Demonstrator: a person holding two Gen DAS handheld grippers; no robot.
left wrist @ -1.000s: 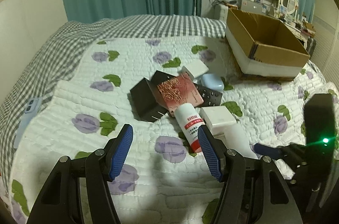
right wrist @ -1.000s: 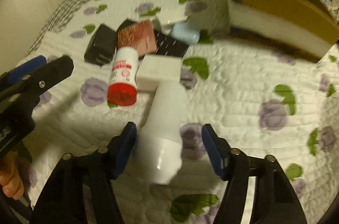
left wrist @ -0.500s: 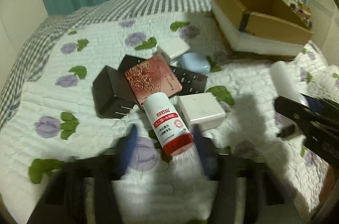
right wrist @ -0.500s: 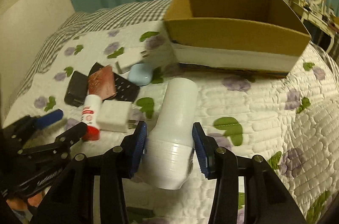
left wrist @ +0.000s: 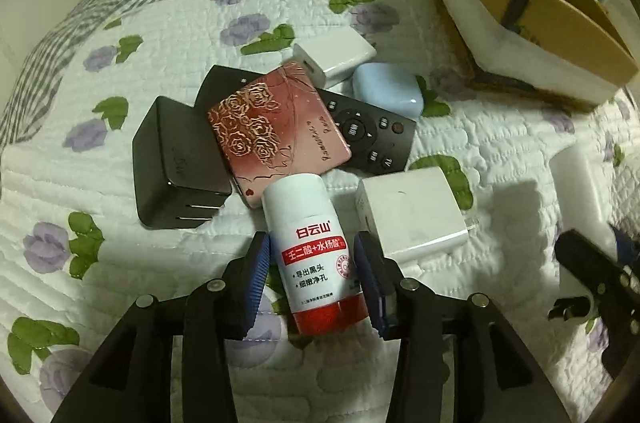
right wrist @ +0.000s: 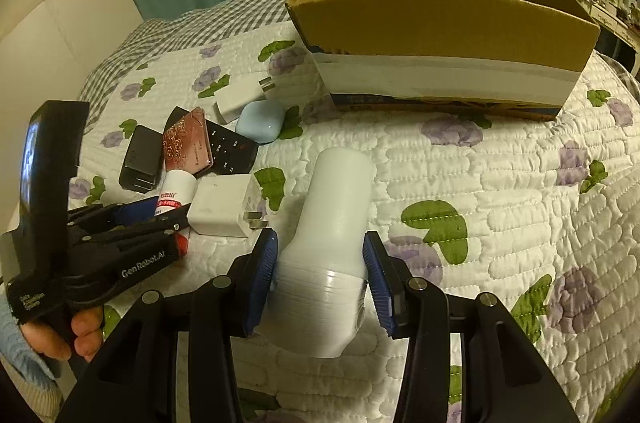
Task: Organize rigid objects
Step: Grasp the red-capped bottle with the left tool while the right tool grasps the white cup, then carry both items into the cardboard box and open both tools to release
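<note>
The right gripper (right wrist: 322,275) is holding a plain white bottle (right wrist: 334,231) clear of the bed, its blue pads pressing on the wide ribbed end while the narrower end is pointing away toward the cardboard box (right wrist: 440,23). That box is sitting open at the far right of the quilted floral bedspread (right wrist: 500,191).

The left gripper (left wrist: 314,281) is lying low over the near part of the pile, its fingers partly open and straddling a white bottle with a red cap and red label (left wrist: 314,251). The right pad is looking as if it is touching the bottle's side, while a thin gap is showing at the left pad; I cannot tell whether it is gripping yet. This bottle is lying on the bedspread with its cap end toward the gripper and its far end resting against a pink rose-embossed case (left wrist: 276,127).

The case is leaning across a black remote (left wrist: 370,135), with a black charger block (left wrist: 178,163) to its left. A white charger (left wrist: 412,211) is sitting just right of the red-capped bottle. Farther off, a pale blue case (left wrist: 388,93) and another white adapter (left wrist: 334,57) are lying side by side.
</note>
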